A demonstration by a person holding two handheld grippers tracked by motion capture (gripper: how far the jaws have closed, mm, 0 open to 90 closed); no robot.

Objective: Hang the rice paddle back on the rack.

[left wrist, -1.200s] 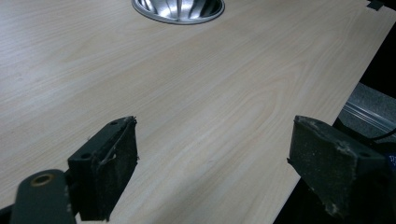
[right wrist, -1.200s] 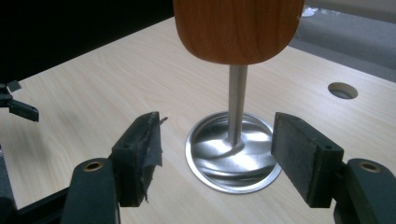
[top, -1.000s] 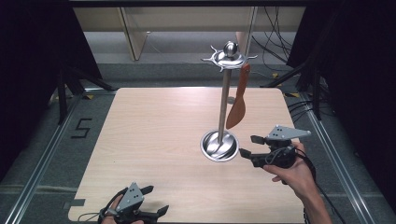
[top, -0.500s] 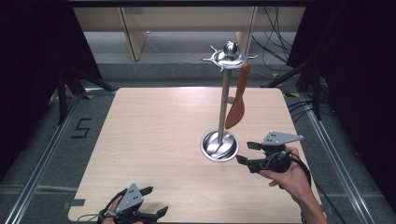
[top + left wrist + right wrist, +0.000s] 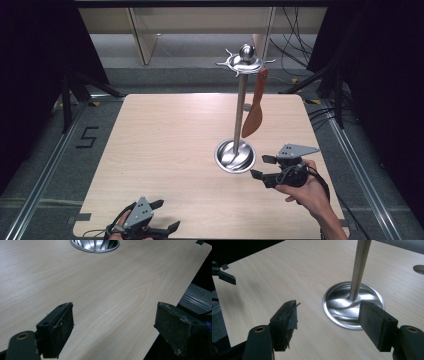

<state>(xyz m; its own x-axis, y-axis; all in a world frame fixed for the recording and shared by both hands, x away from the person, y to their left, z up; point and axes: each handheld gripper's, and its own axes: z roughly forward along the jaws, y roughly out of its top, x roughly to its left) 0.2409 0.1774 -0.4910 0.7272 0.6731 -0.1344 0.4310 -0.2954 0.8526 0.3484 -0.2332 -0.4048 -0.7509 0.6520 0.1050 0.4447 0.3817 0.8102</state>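
A pale wooden bench [image 5: 165, 150] is sitting in the middle of the high view, and on its right half a metal stand [image 5: 239, 115] is standing upright, its round shiny base [image 5: 235, 156] resting flat on the wood. From the hooked crown at the top of the pole an orange-brown spatula [image 5: 253, 112] is hanging, blade down, just to the right of the pole and clear of the base.

The right tool [image 5: 258, 166] is hovering just beside the base, on its right, with the person's hand [image 5: 305, 190] wrapped around it from behind. Its jaws are standing wide apart, with nothing between them; in the right gripper view the base [image 5: 353, 305] and the foot of the pole are sitting just beyond the spread tips [image 5: 329, 325].

The left tool [image 5: 165, 216] is sitting low at the near edge of the bench, well apart from the stand. Its jaws are spread too, gripping nothing; the left gripper view is looking between them [image 5: 113, 327] across bare wood toward the rim of the base [image 5: 95, 245] far off at the top.
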